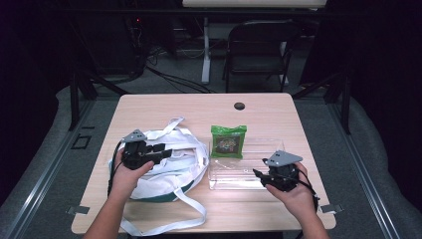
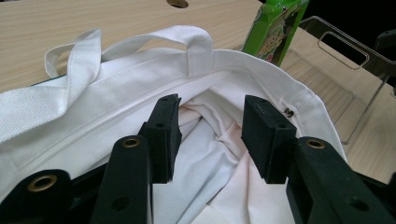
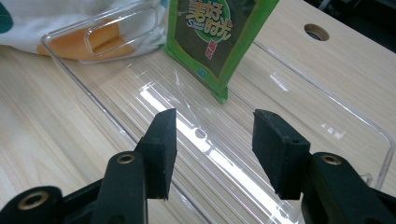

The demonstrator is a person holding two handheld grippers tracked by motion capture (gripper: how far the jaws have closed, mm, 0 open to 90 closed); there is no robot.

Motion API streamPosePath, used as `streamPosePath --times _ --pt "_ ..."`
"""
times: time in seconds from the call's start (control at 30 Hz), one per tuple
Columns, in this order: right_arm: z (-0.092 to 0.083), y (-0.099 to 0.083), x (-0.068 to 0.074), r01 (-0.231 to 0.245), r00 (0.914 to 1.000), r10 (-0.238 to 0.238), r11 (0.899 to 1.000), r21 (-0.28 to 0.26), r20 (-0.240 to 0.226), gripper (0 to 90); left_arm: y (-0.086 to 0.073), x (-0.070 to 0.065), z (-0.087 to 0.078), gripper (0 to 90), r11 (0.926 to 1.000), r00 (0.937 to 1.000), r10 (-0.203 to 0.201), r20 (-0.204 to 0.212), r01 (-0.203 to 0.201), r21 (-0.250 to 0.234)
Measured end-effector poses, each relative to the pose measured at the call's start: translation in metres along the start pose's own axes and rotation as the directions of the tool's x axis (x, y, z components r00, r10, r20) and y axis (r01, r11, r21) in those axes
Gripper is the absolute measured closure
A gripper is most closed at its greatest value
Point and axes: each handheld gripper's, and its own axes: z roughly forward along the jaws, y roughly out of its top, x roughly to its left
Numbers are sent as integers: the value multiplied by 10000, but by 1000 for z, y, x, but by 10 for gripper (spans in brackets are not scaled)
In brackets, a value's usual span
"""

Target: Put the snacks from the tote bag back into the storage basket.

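Note:
A white cloth tote bag with long straps lies on the left half of the table; its open mouth faces my left gripper. My left gripper hovers over the bag, open, with its jaws just above the rumpled white fabric. A green snack packet stands at the far left of a clear plastic tray. My right gripper is open over the tray's near edge, nothing between its jaws. The packet leans just beyond them in the tray.
The wooden table has a round cable hole near its far edge. A dark chair and a white desk leg stand beyond the table. A bag strap loops toward the table's front edge.

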Motion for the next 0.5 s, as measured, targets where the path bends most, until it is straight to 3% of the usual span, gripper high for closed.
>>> streamPosePath --times 0.17,0.5 --pt "1 -8 6 -140 9999 141 9984 -552 24 502 0 0 1 564 10000 10000 7 -1 -7 13" --pt "1 -19 12 -495 9988 497 9942 -953 2 501 -1 0 2 562 10000 10000 24 -36 -24 77"
